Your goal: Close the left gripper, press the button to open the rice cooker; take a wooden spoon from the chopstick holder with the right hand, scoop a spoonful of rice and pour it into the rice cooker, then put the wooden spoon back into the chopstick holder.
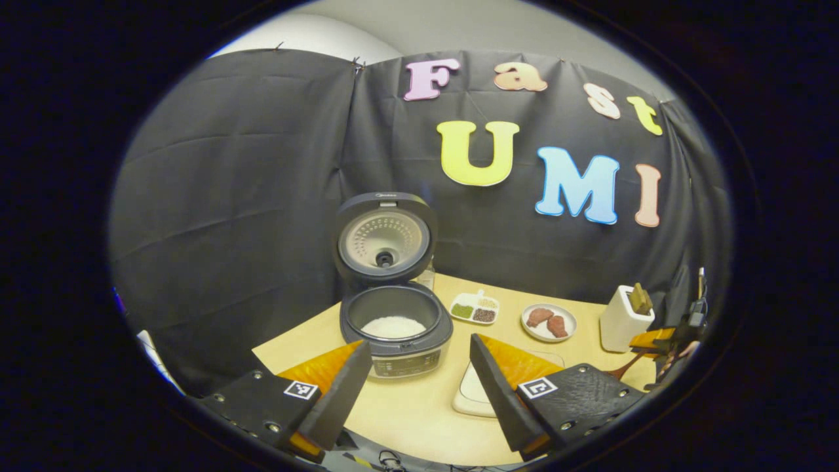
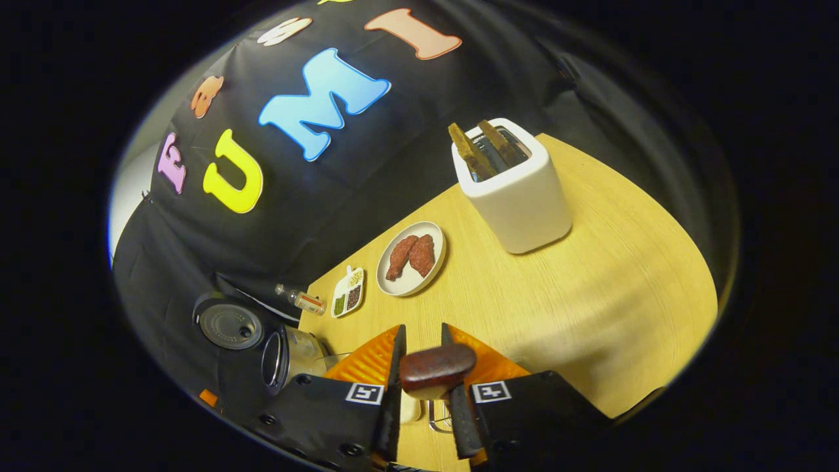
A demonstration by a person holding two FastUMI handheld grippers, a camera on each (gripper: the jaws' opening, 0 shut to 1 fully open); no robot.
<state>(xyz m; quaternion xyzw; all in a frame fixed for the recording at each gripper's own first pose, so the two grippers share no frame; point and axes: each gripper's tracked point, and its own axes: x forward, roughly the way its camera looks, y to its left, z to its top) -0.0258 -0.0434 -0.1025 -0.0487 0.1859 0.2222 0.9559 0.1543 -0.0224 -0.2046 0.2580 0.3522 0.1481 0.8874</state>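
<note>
1. Left gripper view: left gripper (image 1: 419,387) held above the table (image 1: 419,413) with jaws wide apart, gripping nothing. Beyond it, cooker (image 1: 394,308) stood open, lid (image 1: 385,237) upright, rice (image 1: 393,326) inside the pot. Right of the cooker lay a sectioned dish (image 1: 475,308), then a plate (image 1: 549,322), then the white holder (image 1: 623,320) near the table's right edge. Right gripper (image 1: 662,347) seen beside the holder, spoon (image 1: 629,367) at it.

2. Right gripper view: right gripper (image 2: 426,367) clamped on the spoon (image 2: 437,368), held crosswise between the nearly closed jaws. Holder (image 2: 514,190) stood well ahead with utensils in it; plate (image 2: 411,258) and dish (image 2: 349,291) to its left; cooker (image 2: 262,341) at lower left.
</note>
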